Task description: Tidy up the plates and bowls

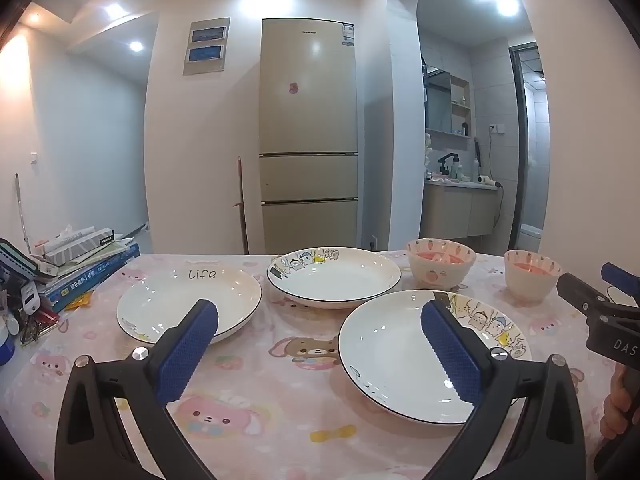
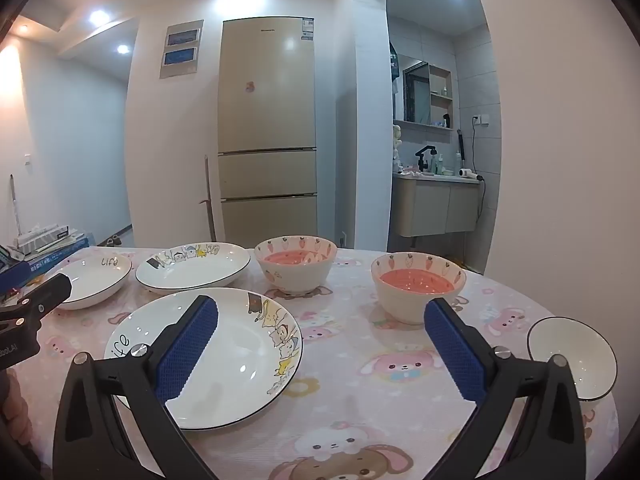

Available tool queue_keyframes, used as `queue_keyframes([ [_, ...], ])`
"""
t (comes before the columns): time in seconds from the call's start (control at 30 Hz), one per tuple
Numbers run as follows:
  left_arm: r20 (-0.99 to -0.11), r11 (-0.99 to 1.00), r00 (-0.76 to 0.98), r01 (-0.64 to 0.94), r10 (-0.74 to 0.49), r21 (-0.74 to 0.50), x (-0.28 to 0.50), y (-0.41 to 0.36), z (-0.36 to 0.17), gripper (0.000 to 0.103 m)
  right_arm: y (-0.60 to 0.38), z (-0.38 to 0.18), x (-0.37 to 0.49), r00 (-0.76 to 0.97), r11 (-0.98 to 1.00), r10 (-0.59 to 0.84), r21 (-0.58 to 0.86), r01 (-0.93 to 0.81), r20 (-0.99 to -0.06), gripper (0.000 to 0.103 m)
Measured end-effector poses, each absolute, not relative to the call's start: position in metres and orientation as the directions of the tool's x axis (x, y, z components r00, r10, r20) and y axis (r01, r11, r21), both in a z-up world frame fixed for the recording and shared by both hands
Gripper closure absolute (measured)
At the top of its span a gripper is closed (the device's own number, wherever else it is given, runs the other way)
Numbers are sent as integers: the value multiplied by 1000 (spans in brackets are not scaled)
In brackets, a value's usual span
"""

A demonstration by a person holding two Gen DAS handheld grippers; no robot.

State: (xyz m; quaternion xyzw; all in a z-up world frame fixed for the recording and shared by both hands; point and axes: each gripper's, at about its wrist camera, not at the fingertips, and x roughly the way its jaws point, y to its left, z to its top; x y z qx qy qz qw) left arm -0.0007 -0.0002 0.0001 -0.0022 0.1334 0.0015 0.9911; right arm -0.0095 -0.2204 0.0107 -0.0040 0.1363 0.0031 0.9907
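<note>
Left wrist view looks over a round table covered with a pink cartoon-animal tablecloth (image 1: pixel 280 392). My left claw (image 1: pixel 320 344) hangs above it with both blue pads spread wide and nothing between them; it is released and touches no dish.

Three white plates with a thin dark rim lie on the cloth. Taking the table as a clock seen from my side, the plate with the word "Life" (image 1: pixel 188 304) is at about ten o'clock. The plate with cartoon animals on its far rim (image 1: pixel 334 276) is at about twelve. The nearest cartoon plate (image 1: pixel 404 356) is at about four o'clock, partly behind my right-side pad. The three plates are near each other, but they do not overlap.

Two bowls with a carrot pattern and a pink inside stand at about one and two o'clock: the left carrot bowl (image 1: pixel 440 266) just beside the twelve o'clock plate, the right carrot bowl (image 1: pixel 532 274) apart from it. A pile of books (image 1: pixel 88 268) sits at nine o'clock on the table edge. A beige fridge (image 1: pixel 308 136) stands behind the table.

In the right wrist view, my right claw (image 2: pixel 320 348) is also released, pads wide apart, holding nothing, above the cloth between the nearest cartoon plate and a small white bowl (image 2: pixel 572 356) with a dark rim. This small bowl stands alone at about three o'clock near the table edge.
</note>
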Motion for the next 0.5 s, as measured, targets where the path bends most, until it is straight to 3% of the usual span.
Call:
queue_keyframes([
  [0.5,-273,1000,962,7,-9,-8,-3,-3,2,0,-220,7,-5,956,1000,16,-12,-21,-293,2],
])
